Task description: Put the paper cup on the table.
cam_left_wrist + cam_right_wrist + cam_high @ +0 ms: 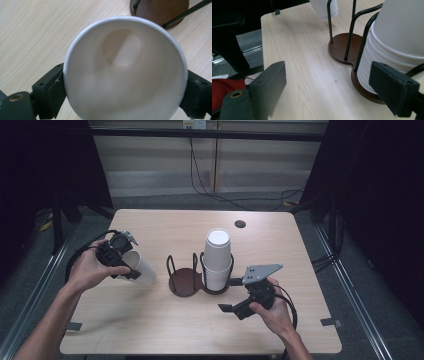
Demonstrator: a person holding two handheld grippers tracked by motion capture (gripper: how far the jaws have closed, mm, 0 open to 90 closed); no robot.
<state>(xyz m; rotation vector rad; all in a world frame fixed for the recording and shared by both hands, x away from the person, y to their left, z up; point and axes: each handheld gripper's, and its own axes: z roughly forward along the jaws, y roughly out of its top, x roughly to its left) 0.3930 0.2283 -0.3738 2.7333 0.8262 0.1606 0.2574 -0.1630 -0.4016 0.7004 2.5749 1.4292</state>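
Note:
A white paper cup (141, 268) lies tilted at the table's left, its mouth towards my left gripper (128, 265), which is shut on its rim. In the left gripper view the cup (150, 82) shows its empty inside, with a jaw pressed against each side of the left gripper (125, 90). A stack of upside-down white cups (217, 257) stands in the right ring of a brown wire-framed holder (184, 282). My right gripper (231, 295) stands open just right of and in front of that stack (397, 45), nothing between its jaws (329, 80).
The holder's left ring (340, 45) holds nothing. A dark round hole (240, 224) sits near the table's far edge. Tape marks (331, 322) lie at the near corners. Cables trail on the floor (230, 197) behind the table.

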